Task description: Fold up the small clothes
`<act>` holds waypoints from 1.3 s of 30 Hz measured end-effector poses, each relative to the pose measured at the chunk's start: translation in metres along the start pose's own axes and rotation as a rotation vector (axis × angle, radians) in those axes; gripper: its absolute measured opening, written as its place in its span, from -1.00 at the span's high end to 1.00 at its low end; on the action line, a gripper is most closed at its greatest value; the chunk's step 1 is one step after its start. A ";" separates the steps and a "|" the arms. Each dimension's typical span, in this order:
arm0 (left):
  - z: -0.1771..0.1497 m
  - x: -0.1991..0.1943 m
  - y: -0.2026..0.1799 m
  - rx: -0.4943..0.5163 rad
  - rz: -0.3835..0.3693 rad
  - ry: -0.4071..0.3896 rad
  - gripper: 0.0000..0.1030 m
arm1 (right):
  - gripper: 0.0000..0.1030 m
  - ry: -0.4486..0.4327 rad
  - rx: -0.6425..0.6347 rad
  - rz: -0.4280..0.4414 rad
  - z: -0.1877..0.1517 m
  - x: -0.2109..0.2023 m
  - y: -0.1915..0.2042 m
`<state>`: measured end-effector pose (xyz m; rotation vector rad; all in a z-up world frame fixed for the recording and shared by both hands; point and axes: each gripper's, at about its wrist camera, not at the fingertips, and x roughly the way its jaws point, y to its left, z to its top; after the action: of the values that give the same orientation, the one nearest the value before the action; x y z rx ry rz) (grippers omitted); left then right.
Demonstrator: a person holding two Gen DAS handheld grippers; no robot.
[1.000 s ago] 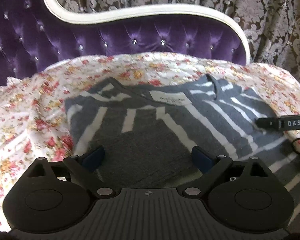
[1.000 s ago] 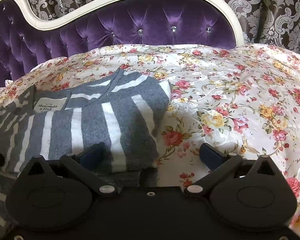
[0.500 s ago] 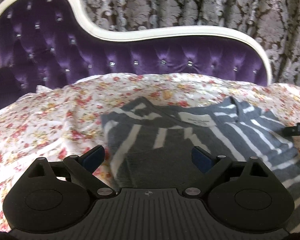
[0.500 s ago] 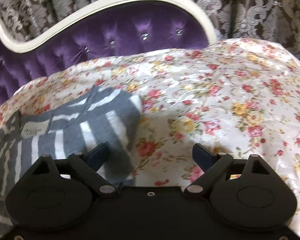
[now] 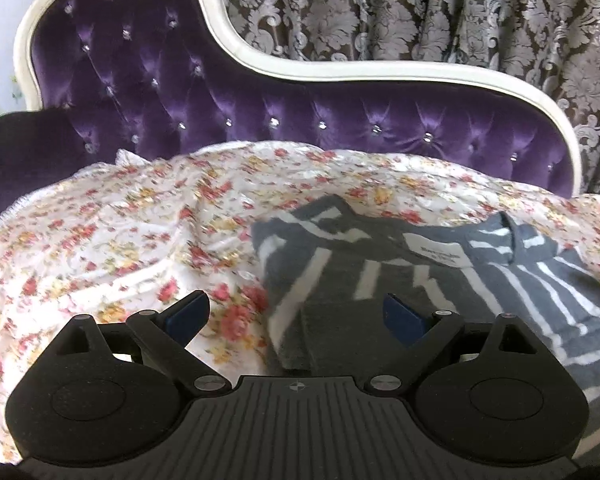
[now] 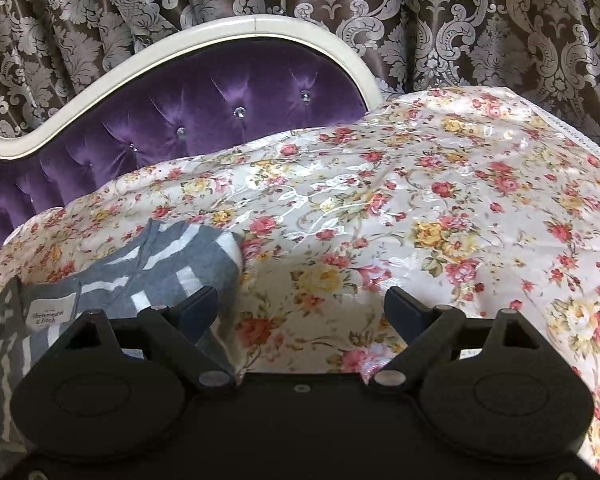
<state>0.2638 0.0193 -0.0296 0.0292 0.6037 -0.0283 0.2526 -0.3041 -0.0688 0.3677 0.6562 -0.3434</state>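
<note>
Left wrist view: left claw (image 5: 296, 318) gaped wide, empty, above striped sweater (image 5: 440, 280) lying on floral sheet (image 5: 120, 240). Right claw (image 6: 300, 312) spread, jaws slightly narrowed, gripped nothing, sweater beside left finger.

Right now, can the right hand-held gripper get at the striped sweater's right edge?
Probably yes: the right hand-held gripper is open and holds nothing, the striped sweater lies beside its left finger, and only bare floral sheet surrounds it.

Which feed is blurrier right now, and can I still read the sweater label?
Left wrist view: motion-smeared, striped sweater soft, label unreadable, fisheye bends the sofa frame. Right wrist view: sharper, label readable, sheen on the floral sheet.
</note>
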 end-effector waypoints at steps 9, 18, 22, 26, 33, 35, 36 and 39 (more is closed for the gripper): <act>0.006 -0.002 0.024 -0.039 0.044 -0.018 -0.82 | -0.67 0.015 0.005 0.016 0.007 -0.004 -0.001; 0.014 -0.018 0.058 -0.133 0.103 -0.076 -0.82 | -0.67 -0.138 -0.131 0.099 0.012 -0.028 0.015; 0.008 -0.040 0.063 -0.134 0.116 -0.104 -0.82 | -0.67 -0.203 -0.166 0.181 0.010 -0.046 0.022; 0.000 -0.066 0.067 -0.202 0.090 -0.091 -0.82 | -0.67 -0.241 -0.158 0.278 0.009 -0.065 0.027; -0.032 -0.122 0.066 -0.181 0.018 -0.027 -0.82 | -0.66 -0.251 -0.213 0.408 -0.011 -0.142 0.026; -0.044 -0.135 0.066 -0.186 -0.009 0.010 -0.82 | -0.66 -0.243 -0.232 0.426 -0.022 -0.163 0.021; -0.051 -0.140 0.066 -0.187 -0.030 0.030 -0.82 | -0.66 -0.229 -0.239 0.430 -0.031 -0.174 0.017; -0.069 -0.153 0.063 -0.179 -0.075 0.080 -0.82 | -0.66 -0.164 -0.235 0.437 -0.052 -0.190 0.005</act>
<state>0.1011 0.0870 0.0014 -0.1662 0.6851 -0.0464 0.0865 -0.2401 0.0167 0.2462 0.4342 0.1201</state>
